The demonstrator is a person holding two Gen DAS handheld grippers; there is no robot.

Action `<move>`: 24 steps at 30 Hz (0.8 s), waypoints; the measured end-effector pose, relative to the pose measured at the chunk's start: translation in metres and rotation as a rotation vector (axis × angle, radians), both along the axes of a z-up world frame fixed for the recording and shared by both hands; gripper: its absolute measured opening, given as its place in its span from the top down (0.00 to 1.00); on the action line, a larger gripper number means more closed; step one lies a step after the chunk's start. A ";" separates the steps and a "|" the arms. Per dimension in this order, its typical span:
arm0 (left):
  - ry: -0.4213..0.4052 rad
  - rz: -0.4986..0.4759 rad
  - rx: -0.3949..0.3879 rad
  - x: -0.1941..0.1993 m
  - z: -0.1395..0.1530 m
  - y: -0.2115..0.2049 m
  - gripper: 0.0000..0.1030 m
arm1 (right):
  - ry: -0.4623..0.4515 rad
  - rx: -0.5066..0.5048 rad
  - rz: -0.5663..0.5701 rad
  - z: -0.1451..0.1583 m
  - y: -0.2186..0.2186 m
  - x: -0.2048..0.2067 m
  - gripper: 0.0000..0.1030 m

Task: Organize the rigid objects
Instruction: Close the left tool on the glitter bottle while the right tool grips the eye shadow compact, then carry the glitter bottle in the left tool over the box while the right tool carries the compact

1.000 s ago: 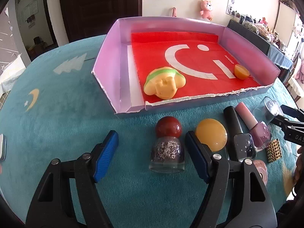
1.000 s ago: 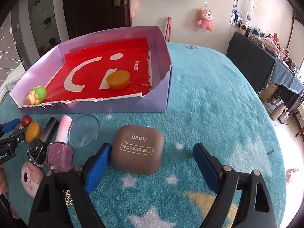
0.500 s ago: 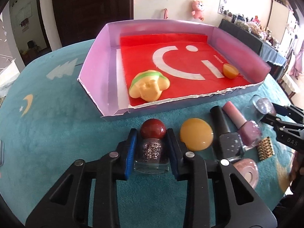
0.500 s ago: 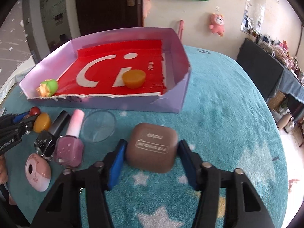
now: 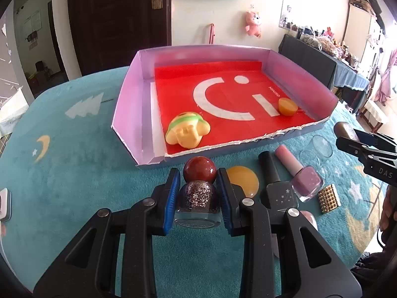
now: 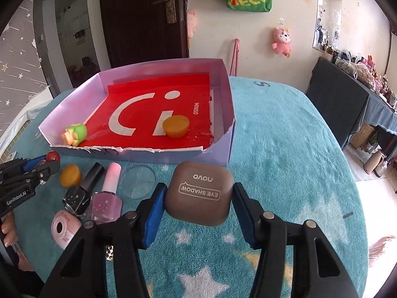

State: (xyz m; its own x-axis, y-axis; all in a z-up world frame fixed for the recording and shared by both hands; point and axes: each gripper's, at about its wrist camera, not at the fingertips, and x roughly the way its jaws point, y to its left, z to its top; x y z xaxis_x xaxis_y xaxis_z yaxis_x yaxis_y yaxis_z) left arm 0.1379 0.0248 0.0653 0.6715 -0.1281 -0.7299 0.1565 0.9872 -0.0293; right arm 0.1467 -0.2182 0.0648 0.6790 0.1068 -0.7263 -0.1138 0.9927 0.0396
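My left gripper (image 5: 198, 198) is shut on a glitter nail polish bottle (image 5: 197, 198) with a round dark-red cap, raised a little off the teal cloth. My right gripper (image 6: 197, 203) is shut on a brown eye shadow case (image 6: 199, 195), also lifted above the cloth. Straight ahead lies the lilac box (image 5: 129, 104) with a red floor; inside it are a yellow-green toy (image 5: 187, 131) and an orange cap-shaped piece (image 5: 287, 106). In the right wrist view the same box (image 6: 229, 114) is at centre left, and the left gripper (image 6: 47, 166) shows at the left edge.
On the cloth between the grippers lie an orange dome (image 5: 244, 180), a black polish bottle (image 5: 276, 186), a pink polish bottle (image 5: 297, 171), a clear round lid (image 6: 139, 180), a gold studded square (image 5: 328, 198) and a pink round item (image 6: 63, 228). A dark-covered table (image 6: 347, 99) stands at the right.
Both grippers closed: the left on the glitter polish bottle, the right on the eye shadow case. Both have since risen slightly with their objects.
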 end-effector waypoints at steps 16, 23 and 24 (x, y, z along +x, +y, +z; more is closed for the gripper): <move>-0.026 -0.003 -0.003 -0.004 0.011 0.000 0.72 | -0.020 0.000 0.021 0.012 0.004 -0.006 0.45; -0.046 -0.022 -0.016 0.002 0.021 -0.005 0.72 | -0.037 0.007 0.047 0.018 0.008 -0.003 0.45; -0.050 -0.028 -0.020 0.005 0.023 -0.007 0.72 | -0.040 0.012 0.054 0.019 0.009 -0.001 0.45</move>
